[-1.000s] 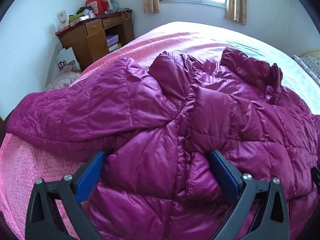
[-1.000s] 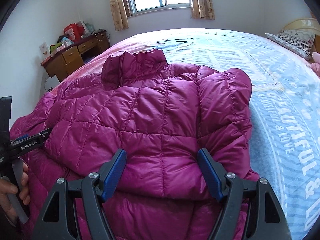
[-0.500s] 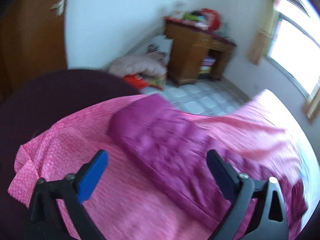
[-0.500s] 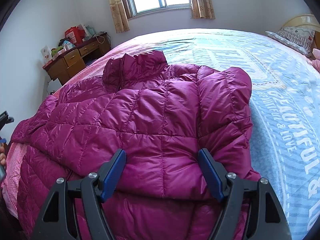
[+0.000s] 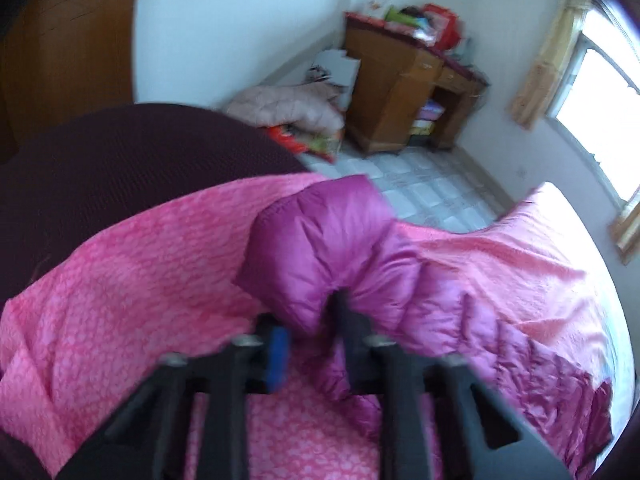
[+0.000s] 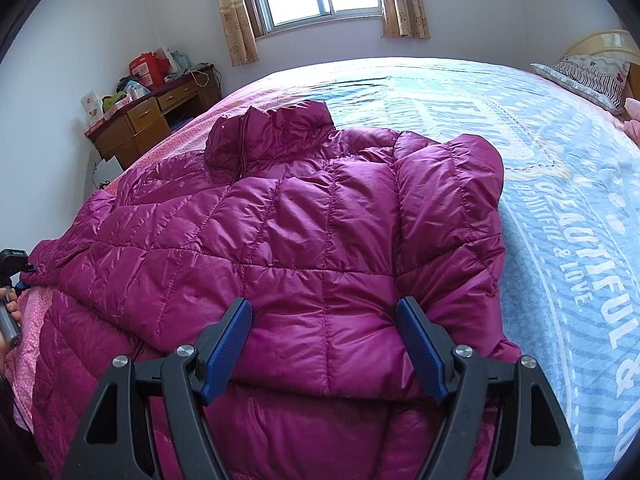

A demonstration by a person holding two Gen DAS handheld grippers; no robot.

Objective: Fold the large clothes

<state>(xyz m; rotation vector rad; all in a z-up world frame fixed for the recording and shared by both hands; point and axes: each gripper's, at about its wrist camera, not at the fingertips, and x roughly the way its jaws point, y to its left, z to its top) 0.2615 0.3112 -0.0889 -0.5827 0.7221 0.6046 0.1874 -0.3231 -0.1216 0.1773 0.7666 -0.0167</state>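
Jacket (image 6: 320, 248), a magenta quilted one, lies spread on the bed (image 6: 560, 168). Left gripper (image 5: 310, 332) has its fingers pinched tight on the sleeve's cuff (image 5: 316, 240). Right gripper (image 6: 324, 344) hovers with fingers spread, the jacket's hem between them.

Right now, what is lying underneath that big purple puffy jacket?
The jacket lies on a bed: a pink patterned cover shows under its left sleeve, a blue printed cover beside its other side. What lies directly beneath its middle is hidden.
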